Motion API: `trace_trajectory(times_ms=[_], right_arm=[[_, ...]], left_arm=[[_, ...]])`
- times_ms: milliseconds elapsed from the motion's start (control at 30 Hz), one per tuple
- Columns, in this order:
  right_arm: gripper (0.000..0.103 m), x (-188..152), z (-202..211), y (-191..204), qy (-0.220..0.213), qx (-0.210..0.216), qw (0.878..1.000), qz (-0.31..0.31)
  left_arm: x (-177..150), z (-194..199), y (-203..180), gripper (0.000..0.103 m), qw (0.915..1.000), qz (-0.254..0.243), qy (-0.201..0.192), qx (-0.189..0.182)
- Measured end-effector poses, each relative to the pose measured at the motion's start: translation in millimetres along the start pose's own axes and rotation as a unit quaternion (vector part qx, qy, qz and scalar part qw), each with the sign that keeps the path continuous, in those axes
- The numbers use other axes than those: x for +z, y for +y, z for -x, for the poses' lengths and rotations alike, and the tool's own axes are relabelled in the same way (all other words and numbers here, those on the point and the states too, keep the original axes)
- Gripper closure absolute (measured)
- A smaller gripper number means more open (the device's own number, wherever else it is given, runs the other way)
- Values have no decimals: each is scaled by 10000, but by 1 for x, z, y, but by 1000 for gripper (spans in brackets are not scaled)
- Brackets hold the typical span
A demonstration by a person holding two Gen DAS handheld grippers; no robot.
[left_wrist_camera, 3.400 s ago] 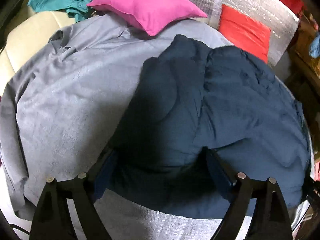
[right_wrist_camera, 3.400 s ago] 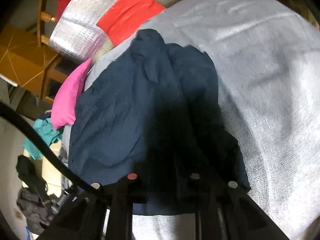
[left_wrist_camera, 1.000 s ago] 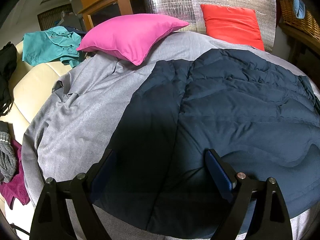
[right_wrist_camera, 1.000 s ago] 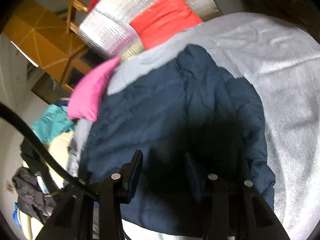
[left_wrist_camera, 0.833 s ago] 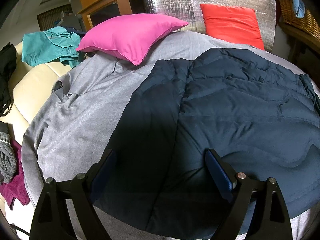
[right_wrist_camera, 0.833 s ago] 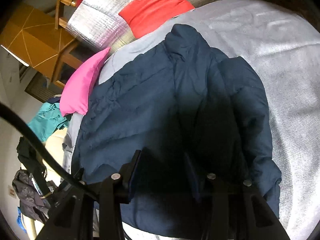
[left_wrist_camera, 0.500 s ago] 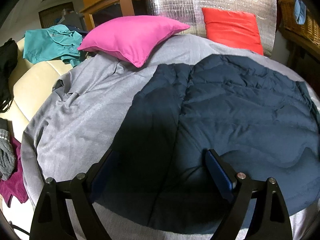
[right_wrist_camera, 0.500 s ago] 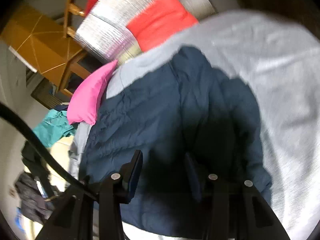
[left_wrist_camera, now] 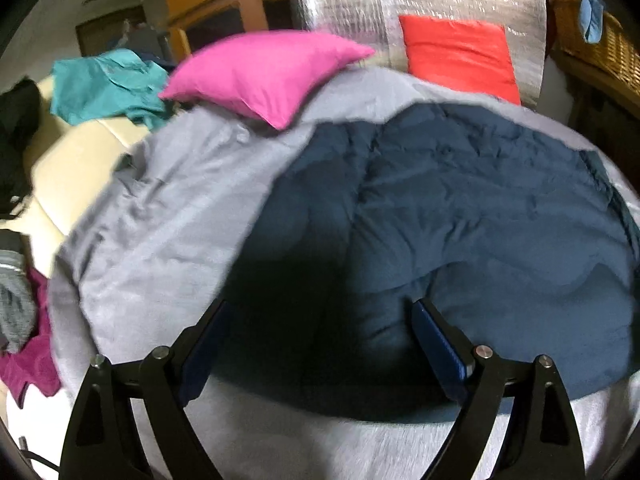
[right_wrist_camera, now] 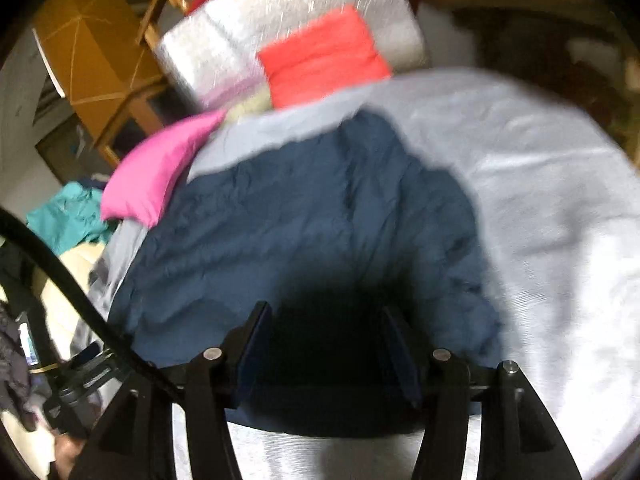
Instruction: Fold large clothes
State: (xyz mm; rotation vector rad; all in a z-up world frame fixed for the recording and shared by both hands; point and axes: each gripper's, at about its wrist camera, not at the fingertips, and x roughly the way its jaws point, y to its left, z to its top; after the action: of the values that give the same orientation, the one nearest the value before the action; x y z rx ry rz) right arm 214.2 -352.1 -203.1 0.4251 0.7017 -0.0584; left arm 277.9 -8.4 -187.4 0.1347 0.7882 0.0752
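A dark navy quilted jacket [left_wrist_camera: 460, 216] lies spread flat on a grey bed cover [left_wrist_camera: 168, 216]; it also shows in the right wrist view [right_wrist_camera: 304, 216] on the same grey cover [right_wrist_camera: 540, 208]. My left gripper [left_wrist_camera: 318, 312] is open and empty, above the jacket's near edge. My right gripper [right_wrist_camera: 326, 316] is open and empty, above the jacket's near edge, its shadow on the cloth. No fabric is between either pair of fingers.
A pink pillow [left_wrist_camera: 260, 76] and a red cushion [left_wrist_camera: 460, 60] lie at the far side before a silver foil panel [left_wrist_camera: 420, 4]. Teal clothes [left_wrist_camera: 108, 84] lie on a cream surface at the left. Maroon and grey clothes [left_wrist_camera: 24, 340] hang at the lower left.
Both grippers have drawn back and up from the jacket, which lies flat now; the left view pulled away a little, the right view swung and blurred. The right jaws opened earlier.
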Motion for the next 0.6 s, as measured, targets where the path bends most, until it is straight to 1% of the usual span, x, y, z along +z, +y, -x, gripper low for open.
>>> trace_trajectory(times_ms=[33,67,133,167,233,333,433,533,600], right_arm=[[37,-3,11,2,-179,-104,9998,56],[28,-6,24,3,-357,-176,9992,85],[20,-12,47,6,-688,-236,9973,34],[18,-14,60,8,-848,-258,9961,-8],[15,-17,81,13,-1040,-360,9939,-5],[13,-16,108,27,-1280,-533,9902,180],[10,-13,137,40,-1436,-532,9878,267],[8,-11,157,55,-1492,-587,9865,347],[8,-13,173,65,-1541,-744,9841,471]], left_arm=[[-1,10,1,12,10000,12,-87,9],[-2,23,3,12,9998,40,-183,-45],[-2,48,6,12,9992,93,-369,-134],[0,63,7,12,9987,97,-475,-128],[6,86,7,12,9981,49,-614,-78],[12,128,6,11,9950,-50,-994,10],[12,160,6,7,9920,-33,-1259,25],[10,192,7,6,9882,-71,-1529,107],[8,211,7,6,9860,-118,-1655,182]])
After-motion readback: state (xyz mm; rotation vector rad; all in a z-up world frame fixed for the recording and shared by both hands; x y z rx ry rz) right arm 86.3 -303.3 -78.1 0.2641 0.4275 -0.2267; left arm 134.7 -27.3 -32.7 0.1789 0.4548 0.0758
